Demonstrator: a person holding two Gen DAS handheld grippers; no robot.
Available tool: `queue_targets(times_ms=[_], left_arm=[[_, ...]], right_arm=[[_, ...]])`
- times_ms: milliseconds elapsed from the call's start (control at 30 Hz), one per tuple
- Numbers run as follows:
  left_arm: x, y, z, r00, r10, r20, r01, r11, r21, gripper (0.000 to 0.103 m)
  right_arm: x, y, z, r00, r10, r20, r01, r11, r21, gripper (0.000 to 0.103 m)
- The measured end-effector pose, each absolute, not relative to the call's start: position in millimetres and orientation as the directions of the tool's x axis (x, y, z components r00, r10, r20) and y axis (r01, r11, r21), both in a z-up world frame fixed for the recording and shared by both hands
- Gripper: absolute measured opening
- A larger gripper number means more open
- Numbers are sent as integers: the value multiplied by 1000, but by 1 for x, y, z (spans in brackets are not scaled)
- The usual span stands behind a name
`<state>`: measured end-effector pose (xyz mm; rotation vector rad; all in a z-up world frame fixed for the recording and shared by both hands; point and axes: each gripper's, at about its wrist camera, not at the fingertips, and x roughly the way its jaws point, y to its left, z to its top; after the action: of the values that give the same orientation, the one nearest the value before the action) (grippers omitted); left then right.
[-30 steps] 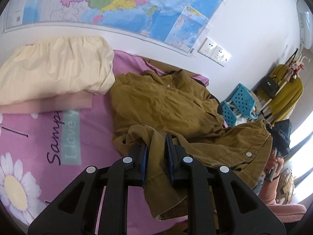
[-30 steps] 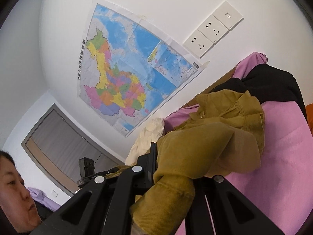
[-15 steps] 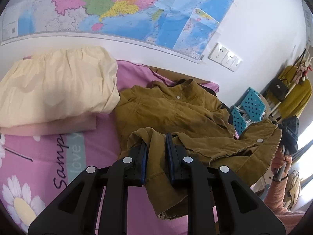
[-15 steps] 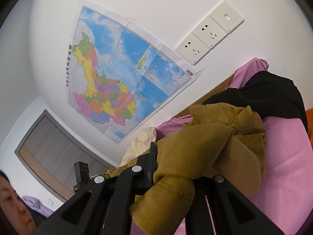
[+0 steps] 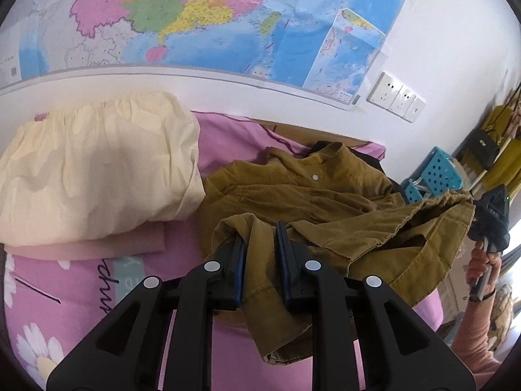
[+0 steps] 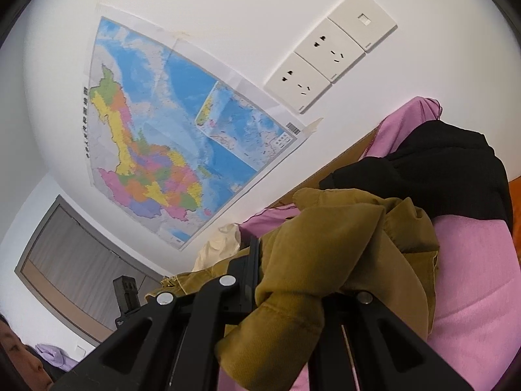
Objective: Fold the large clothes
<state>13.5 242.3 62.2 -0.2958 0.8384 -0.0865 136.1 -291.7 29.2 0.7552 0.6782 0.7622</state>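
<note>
An olive-brown corduroy shirt point(image 5: 293, 192) lies on the pink bed sheet point(image 5: 228, 130), collar toward the wall. My left gripper point(image 5: 259, 244) is shut on its near hem and holds it lifted. My right gripper point(image 6: 293, 260) is shut on another part of the shirt point(image 6: 325, 254); thick cloth drapes over and hides the right finger. In the left wrist view the right gripper point(image 5: 491, 218) holds the far corner raised at the right, so the lower edge hangs stretched between both grippers.
A cream folded cloth point(image 5: 94, 166) on a pink one point(image 5: 97, 244) lies at the left of the bed. A black garment point(image 6: 439, 169) lies by the shirt's collar. A wall map point(image 5: 195, 16) and sockets point(image 5: 395, 96) are behind. A blue stool point(image 5: 436, 176) stands right.
Both grippers have moved toward the wall with the shirt's lower edge lifted. The collar and the sockets appear closer in both views. Both grips are unchanged.
</note>
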Motion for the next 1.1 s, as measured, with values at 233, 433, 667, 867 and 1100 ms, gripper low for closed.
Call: queue_targets(times_ms=[233,433,667,867,1100], left_arm=[[23,239,60,667,-170,-726,-43,963,-265,17],[31,239,57,658,-166,-734,-43,965,-257,17],[48,242,49,641,-160,-751,-62,964,-258,18],[70,246,39,621,-143,-771,-86,965,-248,18],[100,255,19,576,-142,-805,-121,959,-256,19]], right_arm=[[155,-289,24,540,795,-276,-335,504,796,7],[166,-287,20,537,795,-281,-324,503,801,6],[183,-285,15,530,797,-289,-311,500,808,6],[205,-281,11,522,793,-315,-290,511,809,7],[239,-273,-2,510,776,-371,-235,541,807,8]])
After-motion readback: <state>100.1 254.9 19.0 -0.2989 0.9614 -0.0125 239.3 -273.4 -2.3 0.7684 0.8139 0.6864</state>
